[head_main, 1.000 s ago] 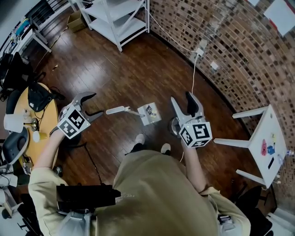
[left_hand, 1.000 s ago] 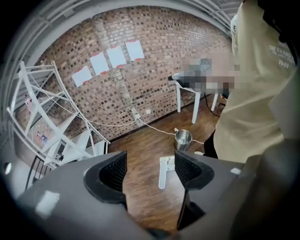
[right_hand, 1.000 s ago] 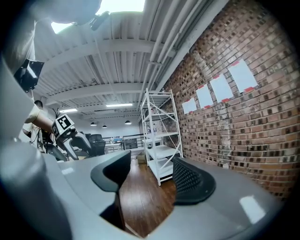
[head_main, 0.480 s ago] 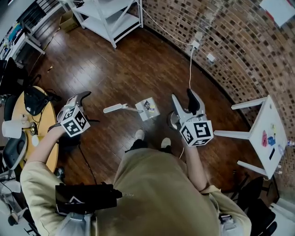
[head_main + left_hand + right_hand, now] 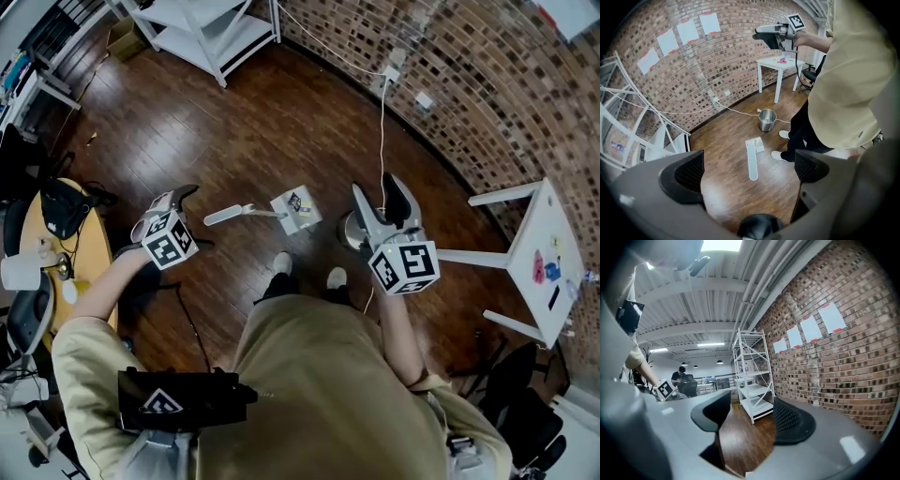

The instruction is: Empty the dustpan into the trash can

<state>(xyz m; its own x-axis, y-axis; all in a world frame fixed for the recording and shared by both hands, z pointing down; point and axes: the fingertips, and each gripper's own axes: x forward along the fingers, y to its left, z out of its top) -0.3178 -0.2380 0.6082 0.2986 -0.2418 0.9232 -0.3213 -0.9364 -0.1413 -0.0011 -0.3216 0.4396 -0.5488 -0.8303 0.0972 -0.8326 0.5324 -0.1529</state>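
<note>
left gripper (image 5: 750,172): empty, jaws have just been opening wide, aims down at dustpan (image 5: 294,210) handle, likely to grab | right gripper (image 5: 751,420): slightly parted, empty, idle | trash can (image 5: 766,120): just right of dustpan

Bright, even lighting; heavy fisheye distortion at edges

The trash can (image 5: 767,121) is shiny metal, the dustpan (image 5: 752,159) smooth plastic, the floor (image 5: 726,154) glossy dark wood.
</note>
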